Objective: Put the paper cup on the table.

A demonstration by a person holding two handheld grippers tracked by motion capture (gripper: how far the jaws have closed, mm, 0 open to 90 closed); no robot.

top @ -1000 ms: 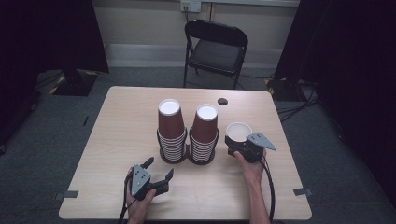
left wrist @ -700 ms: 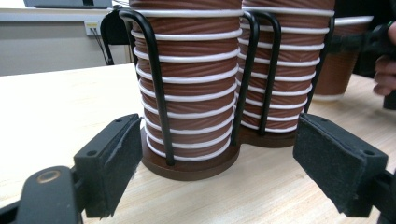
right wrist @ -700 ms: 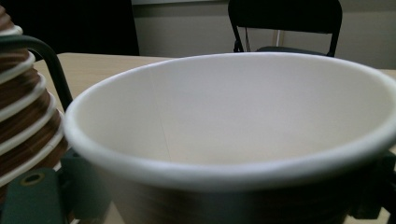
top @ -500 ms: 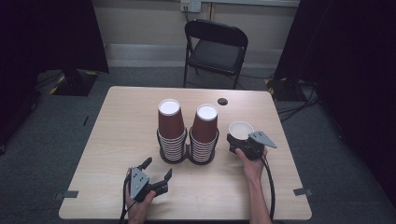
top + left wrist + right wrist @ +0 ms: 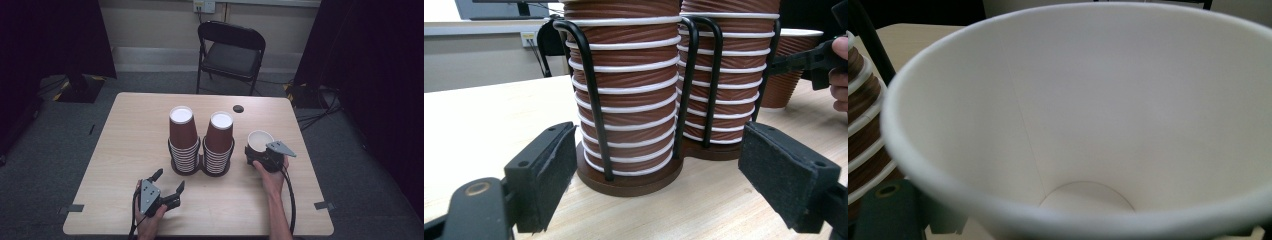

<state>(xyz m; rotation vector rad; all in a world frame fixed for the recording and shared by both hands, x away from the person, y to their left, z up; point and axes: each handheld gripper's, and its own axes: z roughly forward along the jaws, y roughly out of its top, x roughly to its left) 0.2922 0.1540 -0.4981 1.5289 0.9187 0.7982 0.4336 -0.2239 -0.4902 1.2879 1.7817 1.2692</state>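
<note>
Two tall stacks of brown ribbed paper cups (image 5: 181, 132) (image 5: 220, 135) stand upside down in a black wire holder (image 5: 200, 167) at the table's middle. In the left gripper view the stacks (image 5: 624, 90) (image 5: 729, 75) rise close ahead. My left gripper (image 5: 167, 187) is open near the front edge, its jaws (image 5: 659, 170) wide apart and holding nothing. Right of the holder, my right gripper (image 5: 259, 151) is shut on a single upright cup (image 5: 260, 140). That cup's white inside (image 5: 1098, 125) hides the right jaws. The same cup (image 5: 789, 65) shows with its base at table level.
The wooden table (image 5: 135, 130) has a small black disc (image 5: 238, 108) near its far edge. A black folding chair (image 5: 231, 50) stands behind it. Grey tape marks sit at the front corners (image 5: 324, 205). Dark curtains hang on both sides.
My right gripper and its cup have drifted very slightly to the right. The left gripper has hardly moved and stays open.
</note>
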